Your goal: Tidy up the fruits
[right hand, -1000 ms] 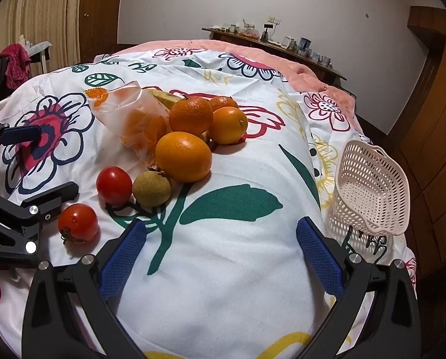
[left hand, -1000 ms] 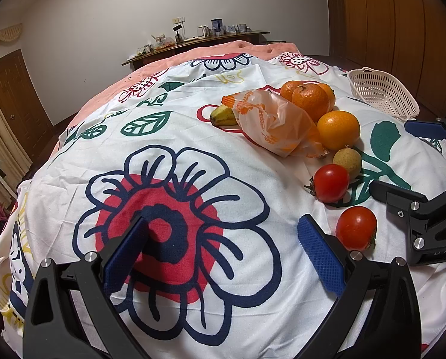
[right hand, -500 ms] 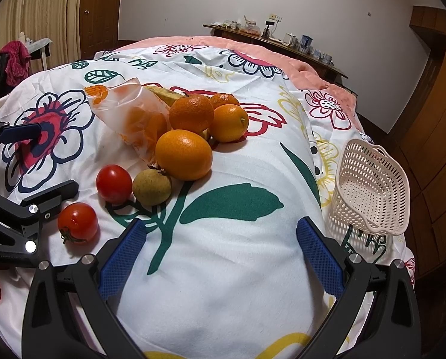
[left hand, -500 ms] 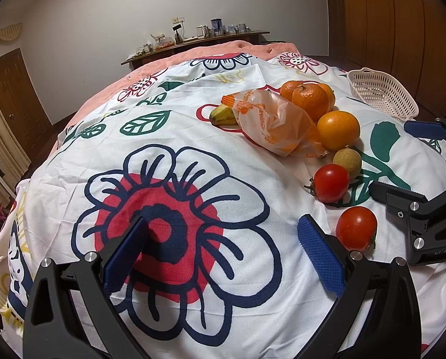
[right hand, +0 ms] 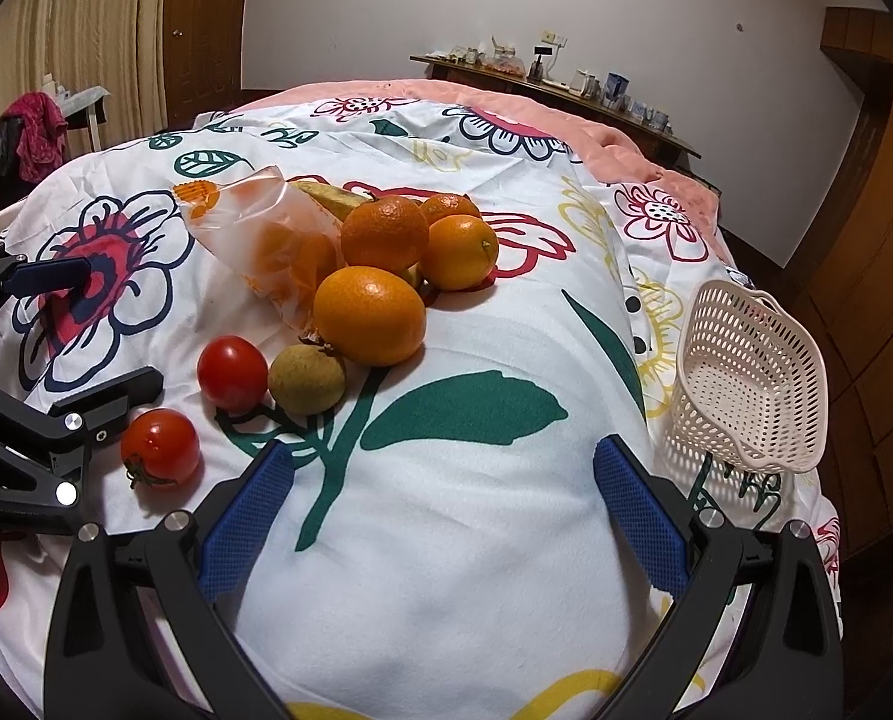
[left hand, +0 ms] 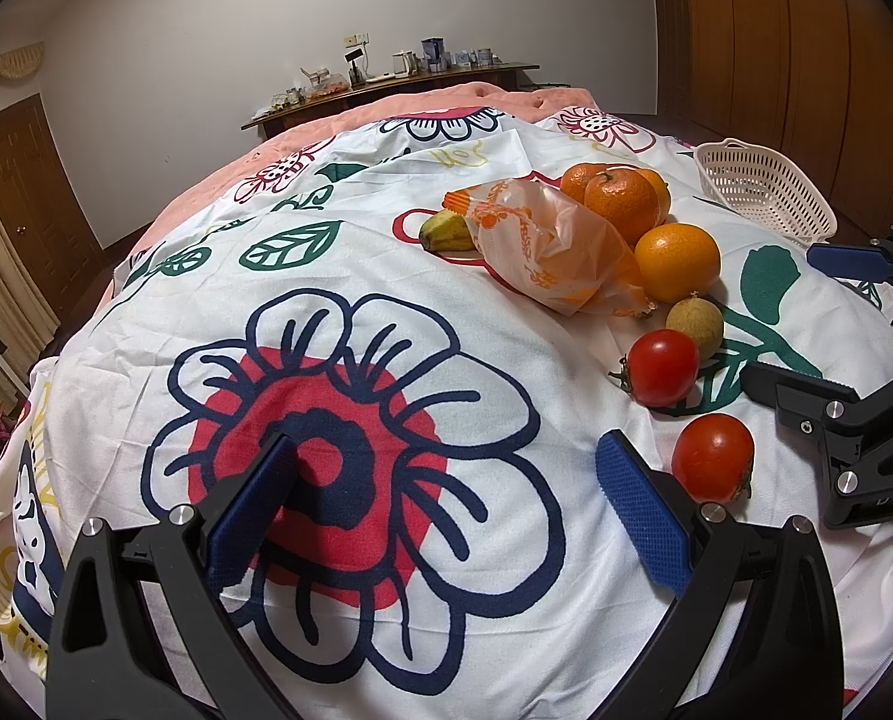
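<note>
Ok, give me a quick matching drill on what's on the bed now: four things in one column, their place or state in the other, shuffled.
Things:
1. perforated cream plastic basket
2. small brownish-green round fruit
3. translucent orange-printed plastic bag
4. left tool

Place or state:
A. lying on its side, oranges showing through
B. empty, at the bed's right edge
C. open, over the red flower print
D. between a red tomato and the big orange

Pairs: 1-B, 2-D, 3-A, 4-C

fruit pile [right hand: 350, 300] left, bare cloth [right hand: 446, 540] ahead
</note>
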Available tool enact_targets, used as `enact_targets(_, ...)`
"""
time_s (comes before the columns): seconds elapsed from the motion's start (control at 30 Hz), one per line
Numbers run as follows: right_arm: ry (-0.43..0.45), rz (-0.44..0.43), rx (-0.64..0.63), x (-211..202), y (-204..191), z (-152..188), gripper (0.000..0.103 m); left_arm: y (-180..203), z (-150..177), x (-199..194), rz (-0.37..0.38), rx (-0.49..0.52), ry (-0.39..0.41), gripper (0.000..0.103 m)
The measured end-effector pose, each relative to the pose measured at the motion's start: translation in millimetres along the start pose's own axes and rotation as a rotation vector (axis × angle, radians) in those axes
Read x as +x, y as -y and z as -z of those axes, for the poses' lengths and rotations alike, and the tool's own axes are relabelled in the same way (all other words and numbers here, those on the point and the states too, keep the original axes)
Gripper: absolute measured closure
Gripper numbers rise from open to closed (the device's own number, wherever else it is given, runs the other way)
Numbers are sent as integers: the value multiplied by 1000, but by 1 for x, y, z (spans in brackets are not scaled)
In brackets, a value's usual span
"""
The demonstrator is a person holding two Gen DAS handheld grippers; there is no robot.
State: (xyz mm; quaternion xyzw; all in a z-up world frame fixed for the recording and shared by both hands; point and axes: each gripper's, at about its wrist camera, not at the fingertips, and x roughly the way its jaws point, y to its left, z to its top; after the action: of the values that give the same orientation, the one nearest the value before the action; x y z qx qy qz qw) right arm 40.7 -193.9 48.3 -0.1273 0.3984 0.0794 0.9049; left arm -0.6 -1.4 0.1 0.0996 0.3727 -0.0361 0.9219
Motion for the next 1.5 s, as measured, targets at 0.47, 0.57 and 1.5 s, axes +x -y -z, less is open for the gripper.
enact_targets(0.47,27,-10,9,-1,2,2,5,-1,0,0,2,-2,0,2)
enact_targets(0.57,21,-12,8,-2,3,2,5,0,0,0,2,-2,2,2)
enact_targets(1.5,23,-84,61,-18,18,-5,5,-6,-14,-7,11,-2,12,2)
